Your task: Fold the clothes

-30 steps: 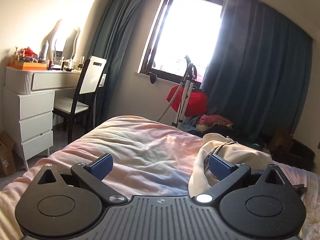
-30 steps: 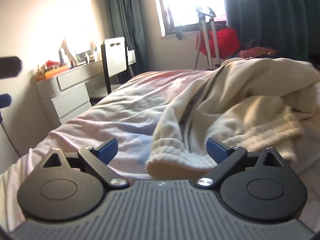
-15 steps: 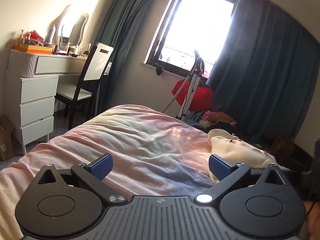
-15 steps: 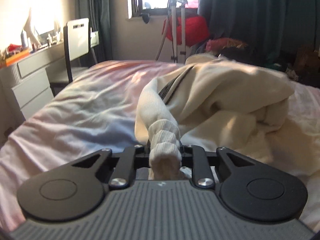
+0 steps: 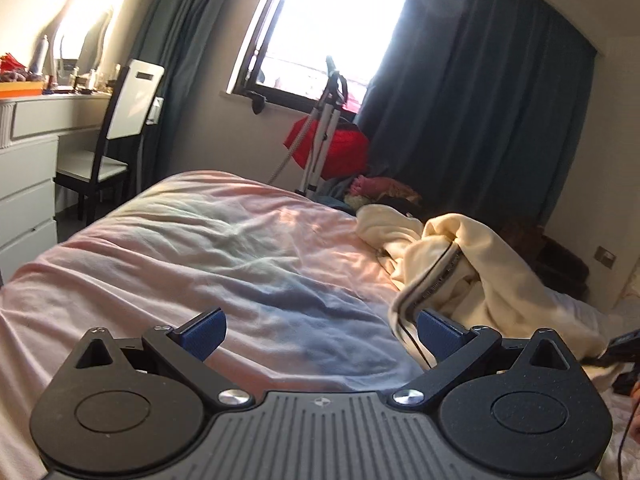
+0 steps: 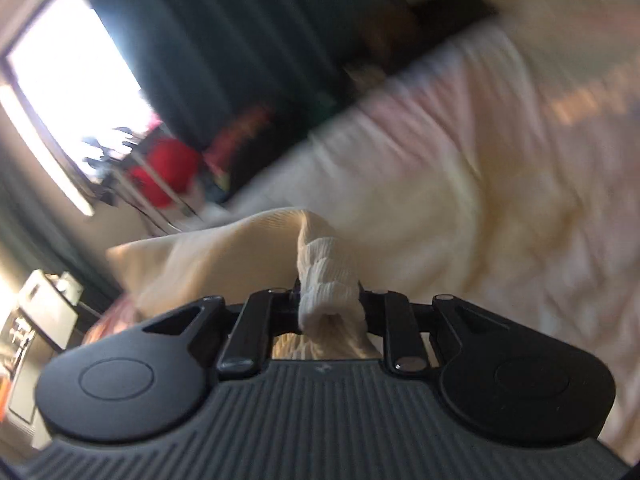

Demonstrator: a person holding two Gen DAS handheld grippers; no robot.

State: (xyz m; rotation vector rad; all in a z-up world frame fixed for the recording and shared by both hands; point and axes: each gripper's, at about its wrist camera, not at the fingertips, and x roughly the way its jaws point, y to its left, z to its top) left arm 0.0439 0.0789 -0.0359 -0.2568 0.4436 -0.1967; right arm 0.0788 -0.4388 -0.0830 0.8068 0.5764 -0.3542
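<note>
A cream zip-up sweatshirt [image 5: 472, 272] lies bunched on the right side of the pink bed [image 5: 208, 248]. Its zipper edge hangs just in front of my left gripper's right fingertip [image 5: 434, 330]. My left gripper [image 5: 320, 330] is open and empty, low over the sheet. My right gripper [image 6: 329, 300] is shut on the sweatshirt's ribbed cuff [image 6: 326, 276] and holds it lifted, tilted hard to one side. The rest of the sweatshirt [image 6: 208, 256] trails away to the left in the blurred right wrist view.
A white dresser [image 5: 24, 168] with a mirror and a black-and-white chair [image 5: 116, 136] stand left of the bed. Under the window [image 5: 328, 28], a garment steamer [image 5: 324, 132], a red bag [image 5: 340, 148] and a clothes pile sit past the bed's far edge. Dark curtains hang at the back.
My right gripper closed on the cuff, then lifted and swung it, rolling sideways. The sweatshirt rose and shifted in the left wrist view. My left gripper stayed open and turned slightly.
</note>
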